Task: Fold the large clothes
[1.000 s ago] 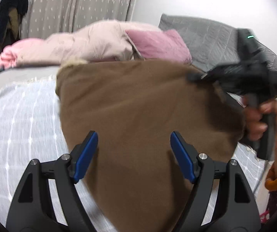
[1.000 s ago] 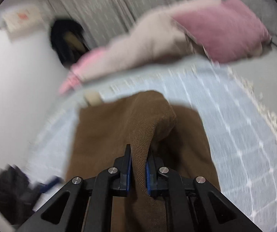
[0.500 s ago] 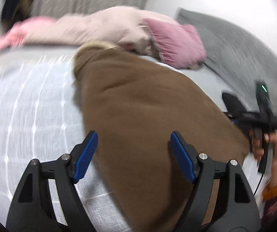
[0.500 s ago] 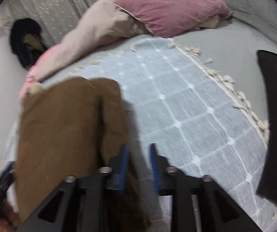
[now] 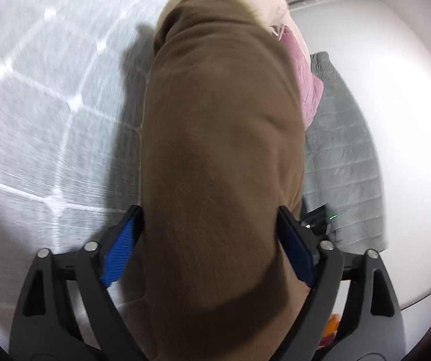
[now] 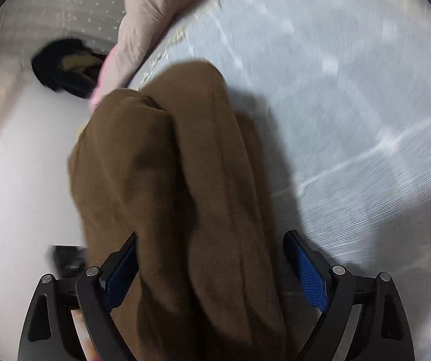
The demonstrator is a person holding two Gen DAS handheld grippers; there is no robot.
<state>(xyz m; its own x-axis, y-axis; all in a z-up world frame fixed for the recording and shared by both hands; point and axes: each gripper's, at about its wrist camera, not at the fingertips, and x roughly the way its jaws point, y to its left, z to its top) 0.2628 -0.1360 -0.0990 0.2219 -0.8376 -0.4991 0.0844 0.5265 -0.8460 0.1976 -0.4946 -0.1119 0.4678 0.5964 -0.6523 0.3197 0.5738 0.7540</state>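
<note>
A large brown fleece garment (image 5: 221, 138) lies folded lengthwise in a long band on the light grey checked blanket (image 5: 35, 96). It has a pale furry trim at its far end. My left gripper (image 5: 212, 249) is open, its blue pads on either side of the near end of the garment. In the right wrist view the same garment (image 6: 179, 186) runs between the open fingers of my right gripper (image 6: 215, 270), bunched in folds. The right gripper's black body shows partly behind the cloth in the left wrist view (image 5: 317, 219).
A pale pink duvet (image 6: 152, 9) and a pink pillow (image 5: 308, 90) lie at the far end of the bed. A grey quilted blanket (image 5: 347, 162) lies at the right. A dark garment (image 6: 65, 66) hangs by the curtain. White wall lies beside the bed.
My right gripper has let go of the brown garment and opened wide. Both grippers have tilted down and moved close over the cloth, which now lies in a narrower band.
</note>
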